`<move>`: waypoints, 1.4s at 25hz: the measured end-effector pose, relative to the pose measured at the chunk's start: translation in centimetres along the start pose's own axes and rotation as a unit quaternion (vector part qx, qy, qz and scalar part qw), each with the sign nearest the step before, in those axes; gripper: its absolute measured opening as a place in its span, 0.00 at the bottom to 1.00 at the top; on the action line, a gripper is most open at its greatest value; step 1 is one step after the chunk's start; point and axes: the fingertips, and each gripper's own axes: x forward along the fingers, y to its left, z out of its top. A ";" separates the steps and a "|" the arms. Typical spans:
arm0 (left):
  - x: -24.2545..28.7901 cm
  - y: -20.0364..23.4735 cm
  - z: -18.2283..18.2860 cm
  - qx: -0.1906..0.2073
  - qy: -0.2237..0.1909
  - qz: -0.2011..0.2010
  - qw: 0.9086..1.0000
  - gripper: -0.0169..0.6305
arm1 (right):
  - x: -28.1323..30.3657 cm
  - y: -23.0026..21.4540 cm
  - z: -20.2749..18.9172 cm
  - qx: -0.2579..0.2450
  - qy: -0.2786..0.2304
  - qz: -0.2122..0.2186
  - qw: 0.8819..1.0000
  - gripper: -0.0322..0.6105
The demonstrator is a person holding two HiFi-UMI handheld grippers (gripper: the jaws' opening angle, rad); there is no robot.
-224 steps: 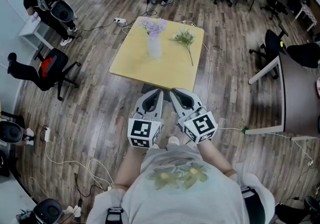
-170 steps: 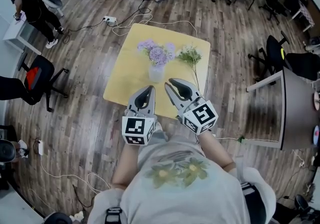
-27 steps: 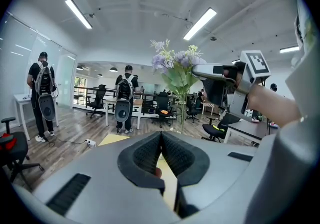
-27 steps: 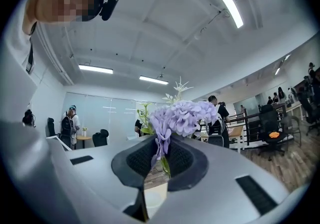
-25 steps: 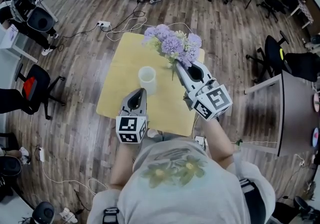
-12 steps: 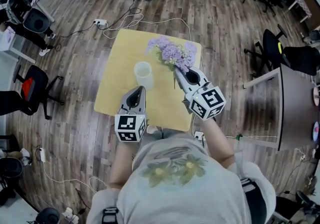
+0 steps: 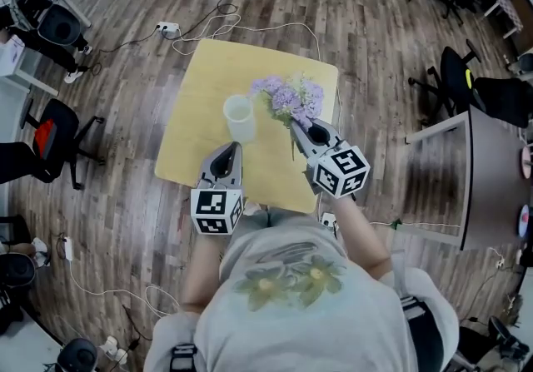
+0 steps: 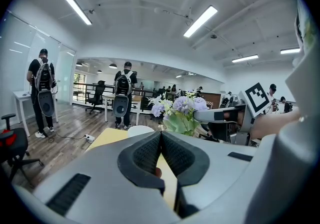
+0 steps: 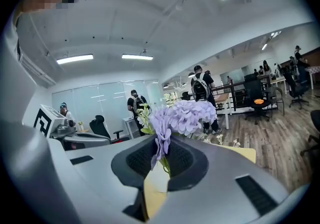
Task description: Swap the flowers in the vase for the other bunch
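Observation:
The white vase (image 7: 239, 118) stands with no flowers in it on the yellow table (image 7: 200, 104). My right gripper (image 7: 301, 125) is shut on the stem of the purple bunch (image 7: 288, 97), whose blooms hang low over the table just right of the vase. In the right gripper view the blooms (image 9: 186, 114) rise above the jaws and the green stem (image 9: 163, 164) runs down between them. A few small white flowers (image 9: 227, 142) of the other bunch lie on the table behind. My left gripper (image 7: 225, 163) is shut with nothing in it, just short of the vase (image 8: 140, 130).
Office chairs (image 7: 50, 133) stand left of the table and at the right (image 7: 454, 79). A dark desk (image 7: 500, 171) is at the far right. Cables and a power strip (image 7: 166, 27) lie on the wood floor behind the table. People stand at the far left (image 8: 42, 87).
My right gripper has come down with the purple bunch, from high above the table's far right to low beside the vase. The left gripper has stayed put.

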 end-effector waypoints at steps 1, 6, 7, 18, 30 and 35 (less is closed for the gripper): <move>0.1 0.1 -0.1 -0.001 0.001 0.000 1.000 0.05 | 0.2 -0.3 -0.5 0.009 0.005 -0.001 1.000 0.15; 0.4 1.0 -0.6 -0.004 0.006 0.003 1.000 0.05 | 1.6 -1.2 -3.3 0.026 0.036 -0.011 0.999 0.15; 0.4 1.1 -0.6 -0.005 0.007 0.004 1.000 0.05 | 1.8 -1.3 -4.0 0.028 0.045 -0.012 0.999 0.15; 2.6 2.1 -0.9 -0.008 0.022 0.009 1.000 0.05 | 4.0 -4.4 -9.9 0.085 0.111 -0.030 0.990 0.15; 5.4 2.6 -2.7 -0.017 0.054 0.004 0.998 0.05 | 7.3 -7.0 -16.0 0.121 0.194 -0.031 0.973 0.15; 6.5 3.0 -3.6 -0.023 0.067 0.002 0.997 0.05 | 8.9 -8.1 -18.6 0.125 0.228 -0.027 0.965 0.15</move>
